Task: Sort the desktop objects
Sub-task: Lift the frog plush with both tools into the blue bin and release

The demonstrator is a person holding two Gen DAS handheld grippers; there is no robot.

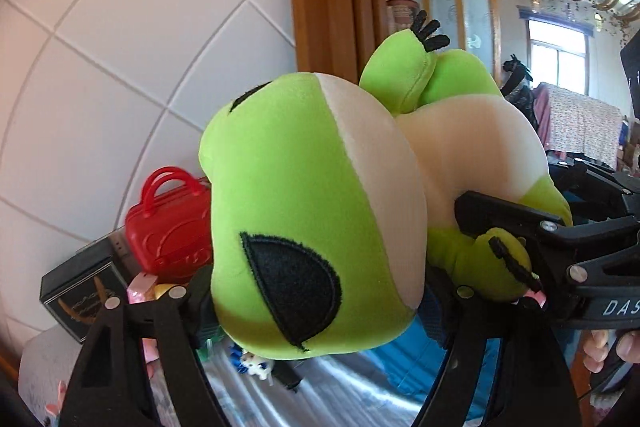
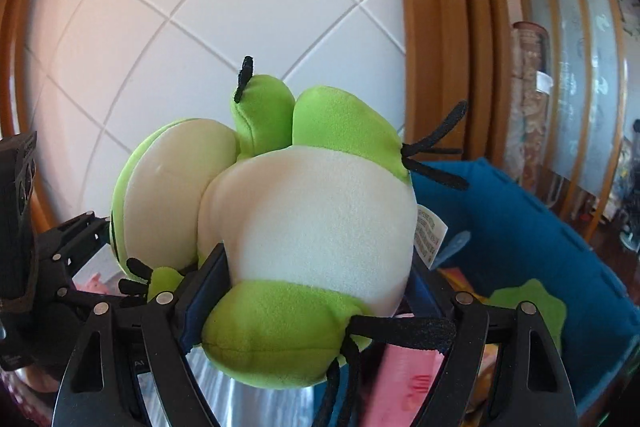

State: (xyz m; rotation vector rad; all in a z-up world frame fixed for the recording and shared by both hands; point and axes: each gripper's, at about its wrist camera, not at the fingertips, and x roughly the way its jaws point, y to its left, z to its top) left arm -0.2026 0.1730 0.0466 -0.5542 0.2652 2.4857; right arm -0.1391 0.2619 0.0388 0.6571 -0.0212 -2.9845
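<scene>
A green and cream plush frog (image 1: 304, 195) is held in the air between both grippers. My left gripper (image 1: 320, 303) is shut on the frog's head, which fills the space between its black fingers. My right gripper (image 2: 316, 291) is shut on the frog's body (image 2: 320, 219) at the lower belly and leg. The right gripper also shows in the left wrist view (image 1: 560, 247), at the frog's lower body. The left gripper shows at the left edge of the right wrist view (image 2: 48, 267).
A red toy handbag (image 1: 168, 227) and a black box (image 1: 76, 287) stand against the white tiled wall. A blue fabric bin (image 2: 520, 227) sits at the right. Small toys (image 1: 252, 363) and pink items (image 2: 404, 379) lie below on a silvery surface.
</scene>
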